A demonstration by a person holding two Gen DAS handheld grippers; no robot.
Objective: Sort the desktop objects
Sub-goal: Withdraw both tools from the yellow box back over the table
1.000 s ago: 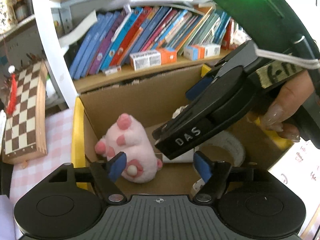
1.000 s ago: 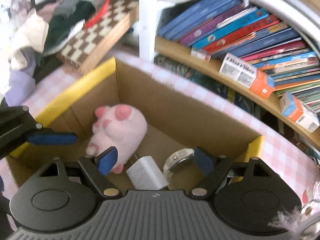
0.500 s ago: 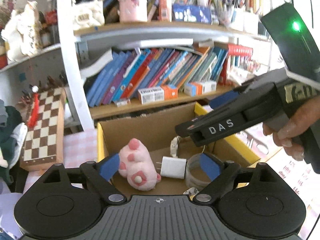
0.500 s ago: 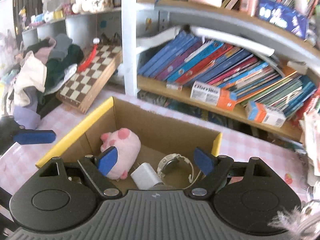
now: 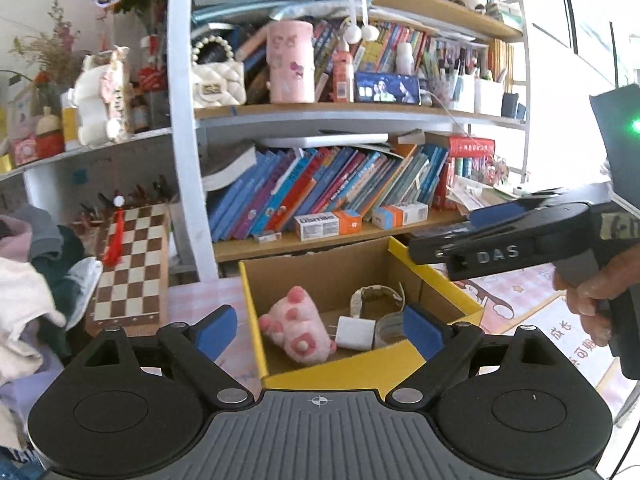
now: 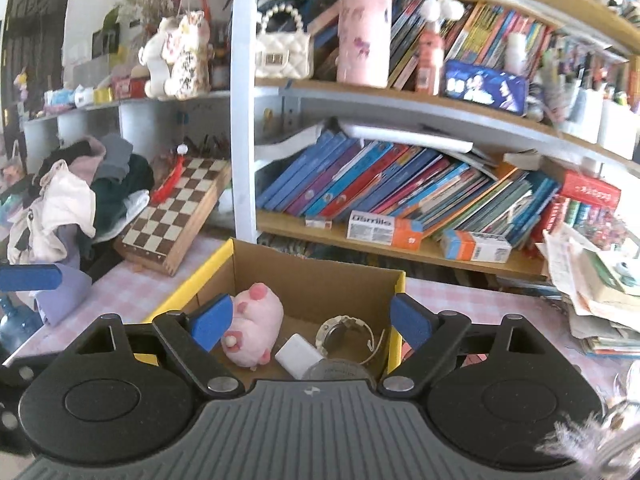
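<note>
A cardboard box with yellow flaps (image 5: 404,256) (image 6: 316,276) stands on the pink checked table. Inside lie a pink plush toy (image 5: 296,330) (image 6: 254,326), a white charger block (image 5: 356,334) (image 6: 298,356), a watch (image 5: 374,300) (image 6: 346,334) and a roll of clear tape (image 5: 390,330) (image 6: 338,370). My left gripper (image 5: 320,330) is open and empty, held back above the box's near side. My right gripper (image 6: 312,322) is open and empty above the box; it also shows in the left wrist view (image 5: 500,236), at the right.
A bookshelf with leaning books (image 5: 320,196) stands right behind the box. A folded chessboard (image 5: 128,268) (image 6: 180,208) and a pile of clothes (image 6: 76,196) lie to the left. Loose papers and books (image 6: 592,280) are stacked at the right.
Both grippers have drawn back and up from inside the box; the box and its contents look smaller and the upper shelves have come into view. Both stay open and empty.
</note>
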